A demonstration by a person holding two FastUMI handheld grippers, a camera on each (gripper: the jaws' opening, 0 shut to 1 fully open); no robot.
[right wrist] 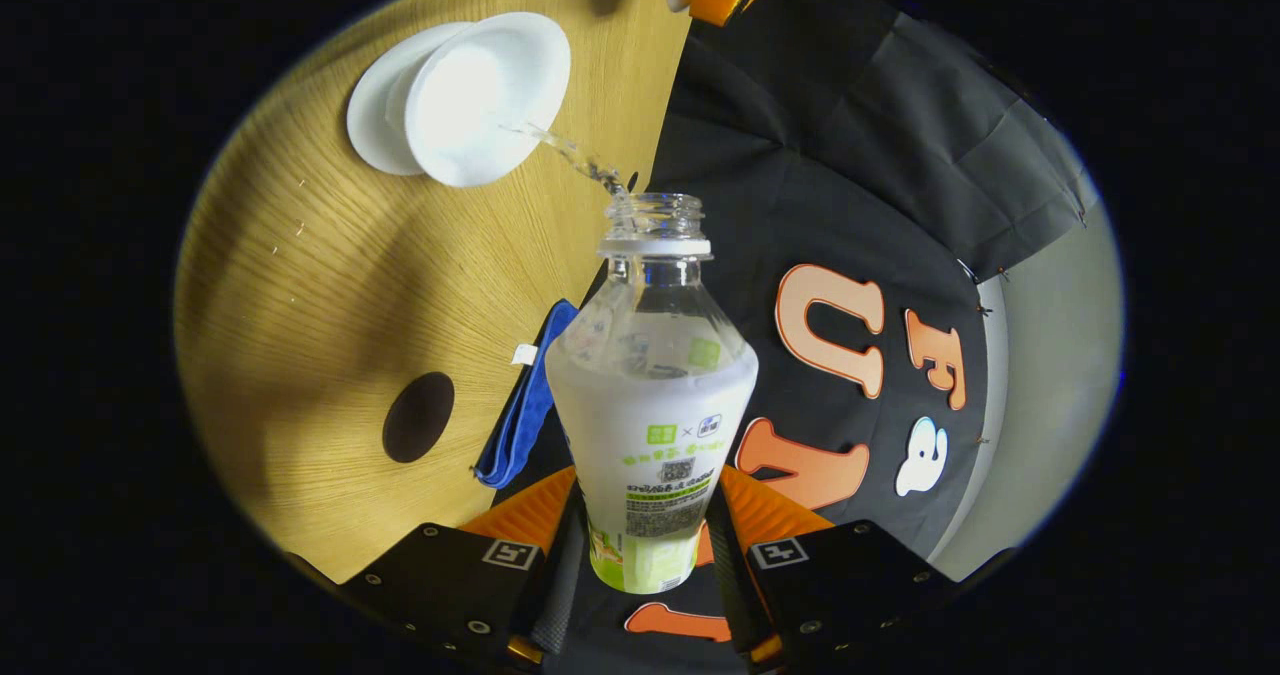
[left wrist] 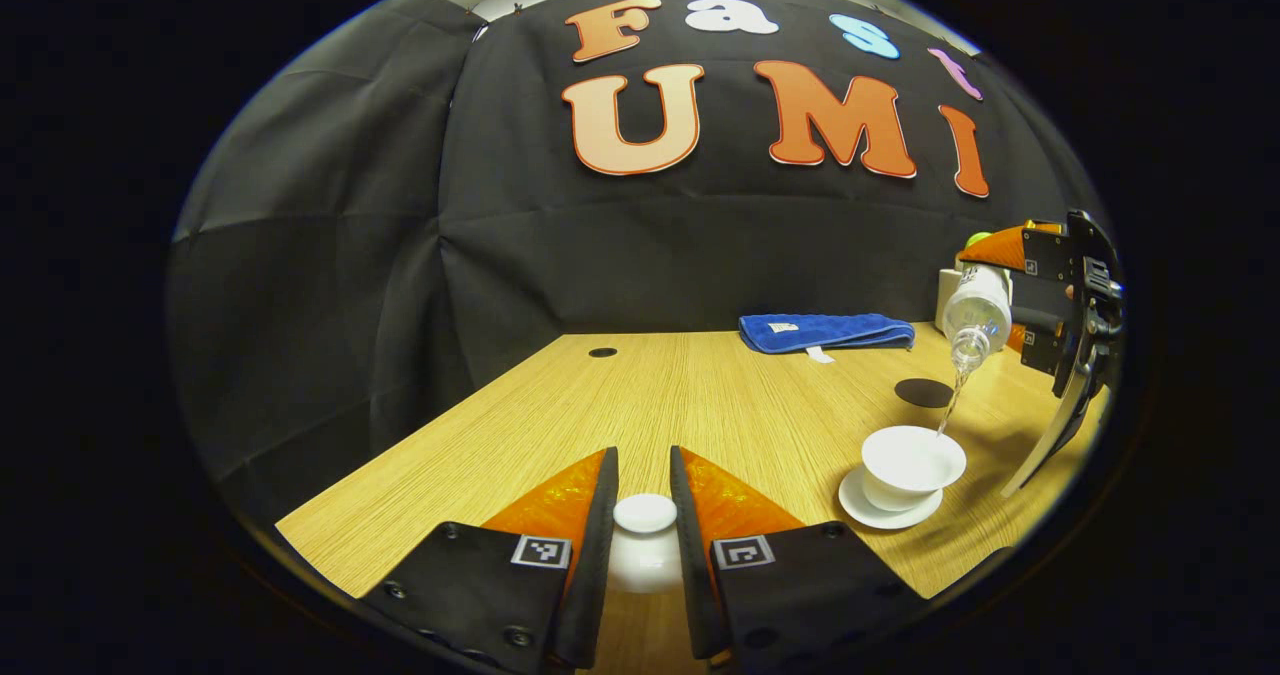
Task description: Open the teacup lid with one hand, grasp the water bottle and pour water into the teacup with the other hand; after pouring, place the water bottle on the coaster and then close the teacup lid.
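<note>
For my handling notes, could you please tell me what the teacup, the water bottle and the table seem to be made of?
Teacup: probably glazed porcelain, plain white and smooth.
Water bottle: clear plastic by the look, see-through with a threaded neck and printed label.
Table: wood or wood-look laminate, matte, with straight pale grain lines.

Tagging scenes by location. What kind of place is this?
Looks like a staged recording booth, not a real kitchen: black cloth wall draped behind a bare wooden table, with few props: a teacup on its saucer, a water bottle and a blue towel.
</note>
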